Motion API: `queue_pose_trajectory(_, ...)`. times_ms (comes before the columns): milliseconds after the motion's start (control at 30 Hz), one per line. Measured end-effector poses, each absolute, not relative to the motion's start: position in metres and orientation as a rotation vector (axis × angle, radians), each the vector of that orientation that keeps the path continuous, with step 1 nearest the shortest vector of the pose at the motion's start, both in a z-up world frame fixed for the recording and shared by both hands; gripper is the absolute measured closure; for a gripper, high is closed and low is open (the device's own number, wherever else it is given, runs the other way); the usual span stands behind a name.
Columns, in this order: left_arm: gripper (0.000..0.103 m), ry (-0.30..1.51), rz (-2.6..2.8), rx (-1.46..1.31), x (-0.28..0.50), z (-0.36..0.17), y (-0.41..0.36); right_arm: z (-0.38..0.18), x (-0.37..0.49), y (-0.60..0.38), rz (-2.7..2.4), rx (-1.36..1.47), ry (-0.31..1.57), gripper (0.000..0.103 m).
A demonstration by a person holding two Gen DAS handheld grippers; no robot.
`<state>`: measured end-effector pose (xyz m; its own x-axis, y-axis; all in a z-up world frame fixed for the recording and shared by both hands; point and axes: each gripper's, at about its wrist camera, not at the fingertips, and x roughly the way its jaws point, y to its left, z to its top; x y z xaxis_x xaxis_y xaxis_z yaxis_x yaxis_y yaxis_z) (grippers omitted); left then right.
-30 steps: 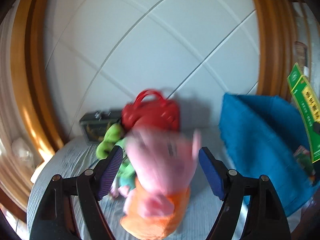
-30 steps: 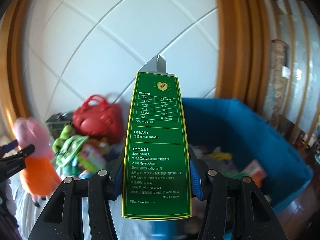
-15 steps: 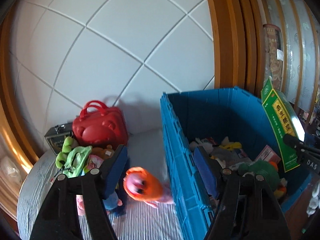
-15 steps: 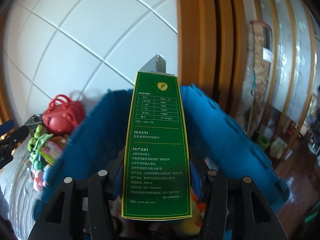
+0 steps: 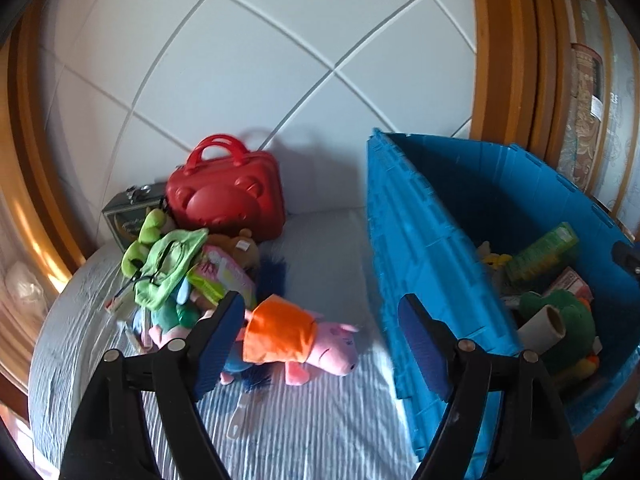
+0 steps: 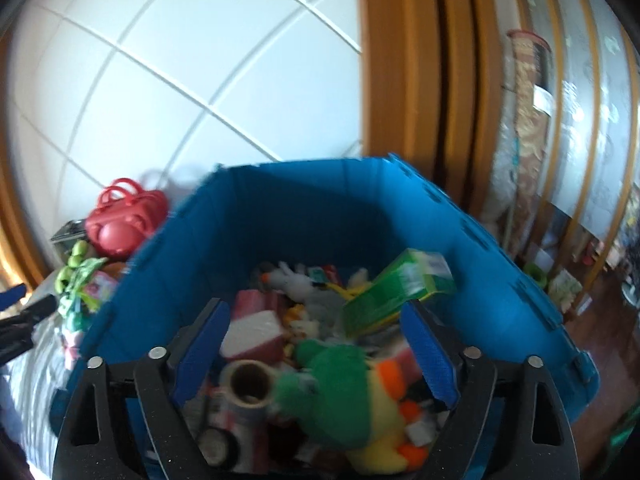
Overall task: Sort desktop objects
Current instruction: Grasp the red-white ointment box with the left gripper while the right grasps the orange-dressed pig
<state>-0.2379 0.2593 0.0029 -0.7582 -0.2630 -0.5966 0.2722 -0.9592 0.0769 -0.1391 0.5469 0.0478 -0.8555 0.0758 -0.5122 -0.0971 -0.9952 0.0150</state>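
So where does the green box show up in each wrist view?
Left wrist: green box at far right, inside the blue crate.
Right wrist: green box right of centre, atop the crate's contents.
Shared landmark: red case against the wall.

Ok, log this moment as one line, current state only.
left gripper: open, above pig plush on table | right gripper: open, over blue bin | green box: inside bin

bare cloth [image 5: 320, 248] between toy pile [image 5: 188, 276], crate wall [image 5: 416, 264]
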Motion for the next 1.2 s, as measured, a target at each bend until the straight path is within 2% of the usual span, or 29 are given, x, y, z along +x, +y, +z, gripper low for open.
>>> queue_pose_trajectory(33, 0.024, 0.031, -2.692, 0.919, -0.234, 0.000, 0.248, 0.052, -0.135, 0.534, 2.973, -0.792, 0.041, 0.000)
queue_pose_trajectory(200, 0.024, 0.107, -2.606, 0.958, -0.213, -0.020, 0.176, 0.065, -0.125, 0.457, 3.119, -0.746, -0.053, 0.000)
queue_pose_trajectory(500, 0.024, 0.211, -2.403, 1.049, -0.165, -0.059, 0.024, 0.057, -0.151, 0.325, 3.257, -0.829, -0.082, 0.000)
queue_pose_trajectory(767, 0.024, 0.261, -2.304, 1.173, -0.149, -0.104, -0.068, -0.014, -0.209, 0.248, 3.195, -1.175, -0.124, 0.000)
queue_pose_trajectory(1200, 0.024, 0.293, -2.170, 1.384, -0.215, -0.190, -0.143, -0.148, -0.298, 0.254, 2.829, -1.610, -0.251, 0.000)
